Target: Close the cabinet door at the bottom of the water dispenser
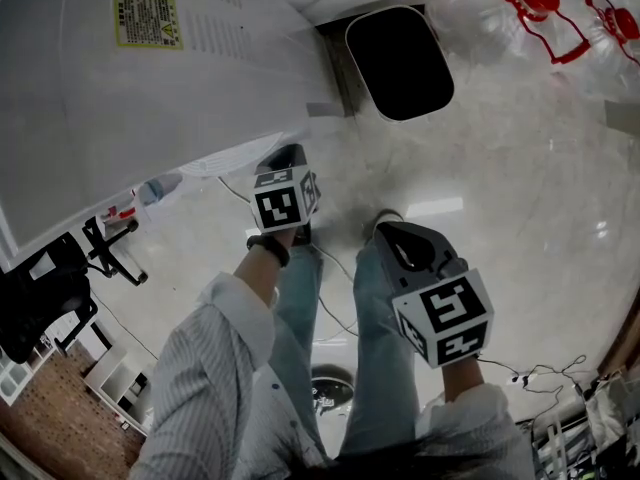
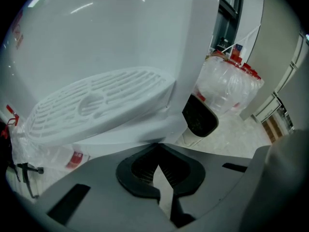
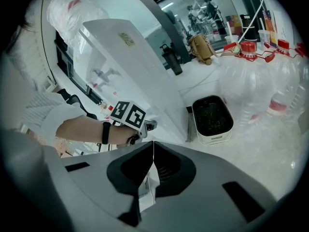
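You're in what looks like an office or lab water corner, though the lens distorts it. A glossy tiled floor [image 1: 520, 198] holds a white water dispenser [image 1: 120, 98], clear water bottles [image 3: 260, 76] with red caps, a lined waste bin [image 1: 398, 63], a black swivel chair [image 1: 45, 288] and loose cables [image 1: 540, 373]. A cluttered counter [image 3: 203, 71] stands behind.

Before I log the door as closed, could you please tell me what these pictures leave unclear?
Cabinet door: the water dispenser overhangs it in the head view; the left gripper and arm cover it in the right gripper view. Shut or open: cannot tell.
Yellow label, head view: print too small to read.
Water bottles, head view: cut off by the top edge.
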The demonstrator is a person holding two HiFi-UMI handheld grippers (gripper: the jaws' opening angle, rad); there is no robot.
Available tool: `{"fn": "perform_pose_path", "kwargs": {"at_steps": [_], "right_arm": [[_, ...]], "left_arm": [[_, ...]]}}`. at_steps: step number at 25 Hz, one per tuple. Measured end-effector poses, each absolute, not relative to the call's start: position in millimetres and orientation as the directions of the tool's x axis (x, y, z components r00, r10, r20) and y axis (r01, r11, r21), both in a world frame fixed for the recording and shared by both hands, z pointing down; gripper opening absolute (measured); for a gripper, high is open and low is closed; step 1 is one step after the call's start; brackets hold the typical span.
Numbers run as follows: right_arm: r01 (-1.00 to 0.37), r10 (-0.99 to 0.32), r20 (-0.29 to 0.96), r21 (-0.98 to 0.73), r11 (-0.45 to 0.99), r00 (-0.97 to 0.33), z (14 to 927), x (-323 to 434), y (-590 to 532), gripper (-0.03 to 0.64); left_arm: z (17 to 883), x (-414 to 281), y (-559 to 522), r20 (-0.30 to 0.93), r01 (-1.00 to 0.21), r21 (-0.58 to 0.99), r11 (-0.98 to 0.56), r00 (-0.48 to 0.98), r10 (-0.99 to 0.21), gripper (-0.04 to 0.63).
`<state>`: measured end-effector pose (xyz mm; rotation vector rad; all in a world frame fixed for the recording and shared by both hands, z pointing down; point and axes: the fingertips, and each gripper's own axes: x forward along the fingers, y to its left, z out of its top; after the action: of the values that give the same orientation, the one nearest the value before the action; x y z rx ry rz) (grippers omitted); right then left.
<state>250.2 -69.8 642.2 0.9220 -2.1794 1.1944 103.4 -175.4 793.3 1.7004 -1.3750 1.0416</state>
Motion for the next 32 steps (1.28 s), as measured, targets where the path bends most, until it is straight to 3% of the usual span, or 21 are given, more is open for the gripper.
{"fn": "perform_pose_path", "kwargs": {"at_steps": [6,17,23,32], "right_arm": [[-0.746,-0.316,0.683,-0.540,0.389,-0.659,646.7,245.7,-69.1,0.014],[-0.744,-0.322,0.679,-0.527,0.411,-0.659,643.5,248.5,-71.9,0.014],[-0.739,-0.316,0.690,-0.483,0.469,-0.651,626.4,243.3,-65.9,0.014],[-0.788,-0.413,0.692,-0.389,0.477,-0.591,576.3,225.0,-58.8,0.014]], "left_arm": [[782.7,108.1,-204.4,0.865,-0.989,0.104,-0.105,0.142,-0.481,0.008],[776.4,109.7,-200.5,0.847,-0.990,0.069,-0.121,0.122,-0.517,0.008],[757.0,127.1,-176.4,0.836,-0.979,0.095,-0.179,0.176,-0.520,0.008],[681.4,144.0,-134.3,0.767,-0.932,0.205,-0.299,0.343,-0.542,0.009]]}}
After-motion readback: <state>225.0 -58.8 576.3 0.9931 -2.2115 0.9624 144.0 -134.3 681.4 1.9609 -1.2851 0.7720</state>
